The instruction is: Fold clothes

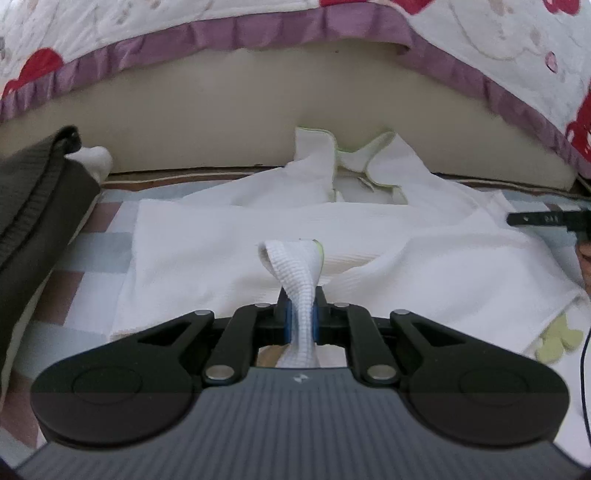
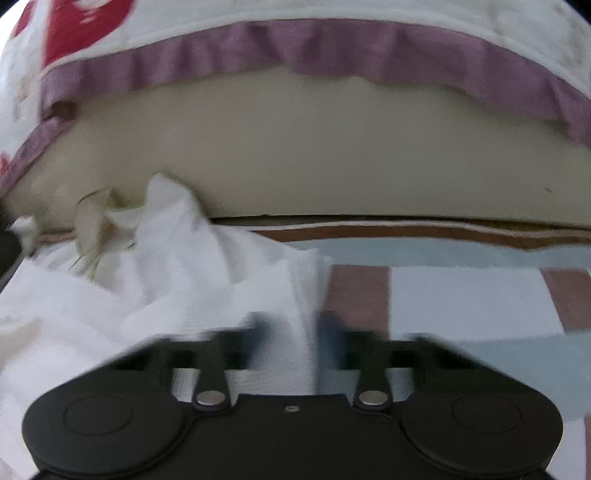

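1. Backdrop first: a quilt with red patterns and a purple ruffled trim [image 1: 236,35] hangs over a beige mattress side [image 1: 221,125], and below that is a checkered sheet [image 2: 472,299] in pink and pale blue squares.
2. On the sheet lies the white garment [image 1: 229,236], spread flat with its green-edged collar [image 1: 351,162] up near the mattress. A dark knit garment [image 1: 40,195] sits off to the left edge, just beside it.
3. Left gripper [image 1: 302,317]: clamped tight on a strip of the white fabric, which loops up and over ahead of the blue pads.
4. Right gripper [image 2: 291,332]: pretty blurry, but white fabric runs between its fingers at the garment's right edge and the jaws are clenched on it.
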The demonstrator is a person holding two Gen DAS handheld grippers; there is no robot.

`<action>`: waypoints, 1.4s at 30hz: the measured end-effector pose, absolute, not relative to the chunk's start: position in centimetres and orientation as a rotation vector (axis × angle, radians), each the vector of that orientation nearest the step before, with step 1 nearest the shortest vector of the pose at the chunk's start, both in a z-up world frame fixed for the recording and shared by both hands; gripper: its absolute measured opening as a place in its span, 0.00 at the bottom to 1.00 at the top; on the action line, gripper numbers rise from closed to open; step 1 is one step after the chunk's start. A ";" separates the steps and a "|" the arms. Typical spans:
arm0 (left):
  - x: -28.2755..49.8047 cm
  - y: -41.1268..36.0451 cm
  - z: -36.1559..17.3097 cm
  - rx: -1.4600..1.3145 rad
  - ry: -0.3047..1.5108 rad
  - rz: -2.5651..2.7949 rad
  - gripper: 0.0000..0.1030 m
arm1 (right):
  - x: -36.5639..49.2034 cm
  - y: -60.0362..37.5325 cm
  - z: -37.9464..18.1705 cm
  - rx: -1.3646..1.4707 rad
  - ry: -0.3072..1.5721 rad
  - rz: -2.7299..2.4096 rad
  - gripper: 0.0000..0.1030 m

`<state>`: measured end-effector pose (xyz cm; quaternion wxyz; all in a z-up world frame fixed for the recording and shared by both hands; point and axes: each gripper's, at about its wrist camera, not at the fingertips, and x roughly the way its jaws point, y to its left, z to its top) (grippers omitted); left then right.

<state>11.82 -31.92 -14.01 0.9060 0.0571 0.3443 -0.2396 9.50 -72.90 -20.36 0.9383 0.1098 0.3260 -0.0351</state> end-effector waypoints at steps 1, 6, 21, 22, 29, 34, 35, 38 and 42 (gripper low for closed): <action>11.6 -31.7 -13.3 0.094 0.650 -0.500 0.09 | 9.3 -73.1 -19.8 0.241 0.644 -0.079 0.05; 11.4 -30.8 -10.0 0.015 0.390 -0.503 0.09 | 7.9 -74.2 -17.3 0.280 0.532 -0.144 0.05; 19.7 -28.9 -16.6 0.090 0.732 -0.197 0.36 | 8.8 -73.9 -20.3 0.231 0.657 -0.254 0.06; 19.7 -29.0 -16.3 0.128 0.724 -0.171 0.41 | 8.9 -73.9 -20.1 0.227 0.660 -0.269 0.06; 17.7 -27.6 -15.0 0.173 0.883 -0.139 0.59 | 6.0 -75.9 -18.4 0.428 0.750 -0.372 0.25; 13.8 -27.0 -13.8 0.194 0.956 -0.159 0.70 | 2.3 -74.9 -15.1 0.575 0.631 -0.213 0.46; 13.0 -26.8 -13.6 0.188 0.976 -0.176 0.70 | 1.9 -74.3 -14.3 0.589 0.621 -0.176 0.46; 10.1 -25.5 -13.1 0.196 1.066 -0.233 0.70 | 0.6 -70.7 -12.1 0.596 0.610 0.005 0.46; 6.1 -23.0 -12.6 0.200 1.205 -0.290 0.73 | -1.4 -61.7 -9.1 0.414 0.705 0.345 0.45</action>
